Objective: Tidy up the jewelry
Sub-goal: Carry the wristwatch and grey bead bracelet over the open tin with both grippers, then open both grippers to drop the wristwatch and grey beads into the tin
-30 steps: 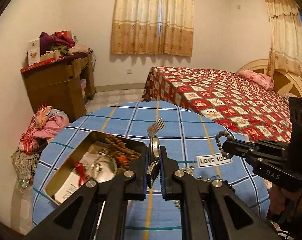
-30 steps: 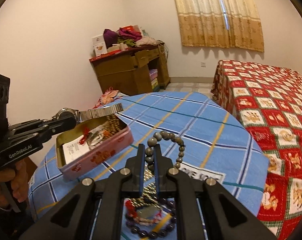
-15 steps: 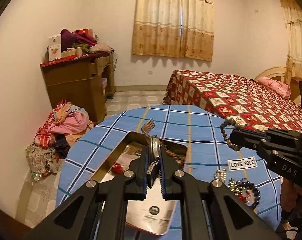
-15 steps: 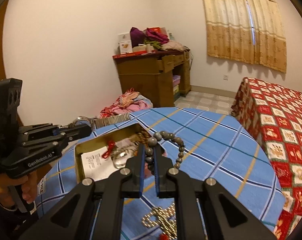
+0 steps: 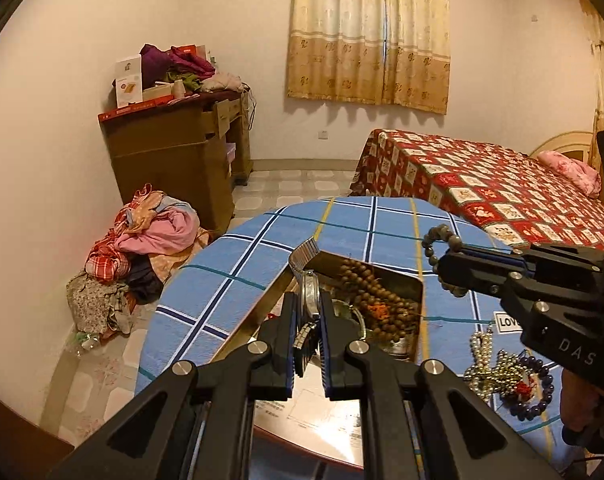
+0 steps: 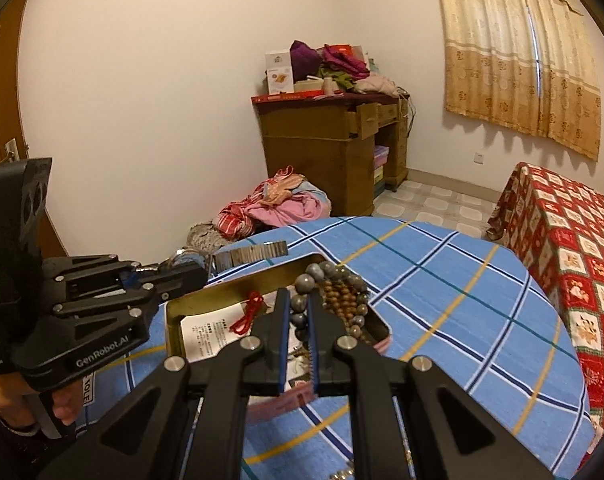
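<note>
Two grippers hover over the open tin point(image 6: 190, 308), the left gripper point(image 5: 307, 316) clamped on a wristwatch point(image 5: 311, 296), the right gripper point(image 6: 299, 312) pinching a grey bead bracelet point(image 6: 316, 276), and releasing together could tangle both with the wooden beads point(image 5: 382, 300) below.

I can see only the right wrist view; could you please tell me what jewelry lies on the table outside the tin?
Observer: The left wrist view shows a gold bead chain and a dark bead bracelet in a heap on the tablecloth, just right of the tin.
Operator: Thank you. How does the left hand-held gripper grip the watch?
Observer: The left hand-held gripper clamps the watch edge-on by its case, with the metal band sticking out above and below the pads.
</note>
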